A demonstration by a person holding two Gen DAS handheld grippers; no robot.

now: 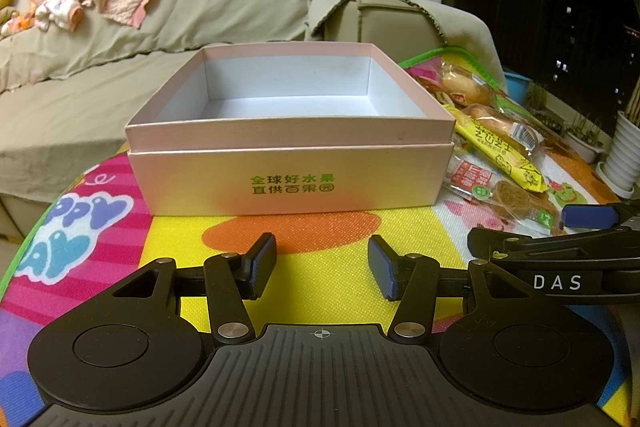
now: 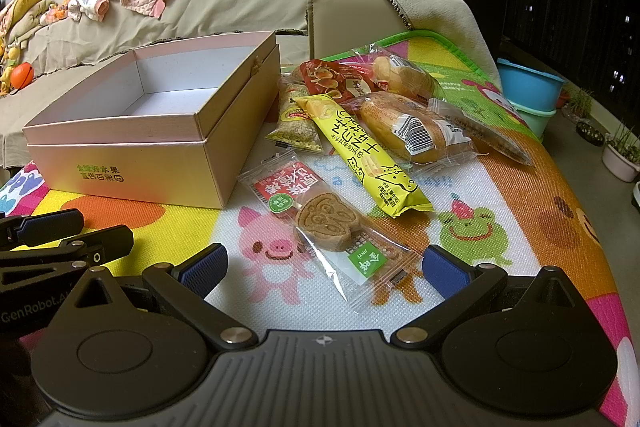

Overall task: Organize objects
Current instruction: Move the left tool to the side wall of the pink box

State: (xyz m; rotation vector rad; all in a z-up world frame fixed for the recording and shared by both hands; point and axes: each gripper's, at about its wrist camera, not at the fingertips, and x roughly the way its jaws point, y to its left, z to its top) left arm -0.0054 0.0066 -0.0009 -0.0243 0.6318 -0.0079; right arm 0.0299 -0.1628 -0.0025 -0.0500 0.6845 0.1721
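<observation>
Your right gripper (image 2: 324,267) is spread wide, with the near end of a clear cookie packet (image 2: 320,219) between its fingers, not pinched. Your left gripper (image 1: 322,265) is spread and holds nothing. The pink box (image 1: 292,147) sits just ahead on the play mat (image 1: 320,239), snacks beside it.

One pink box (image 2: 120,155), open, at left of the right wrist frame. Snack packets at centre, seven counted:
- one clear-wrapped brown cake (image 2: 326,221), lower centre;
- one long yellow packet (image 2: 360,155);
- two clear-wrapped bread rolls (image 2: 412,129), (image 2: 404,75);
- one red packet (image 2: 332,77);
- one packet of pale grains (image 2: 298,127);
- one dark clear-wrapped piece (image 2: 496,139), contents unclear.

One play mat (image 2: 540,227). Two stacked tubs (image 2: 528,87), right edge.
</observation>
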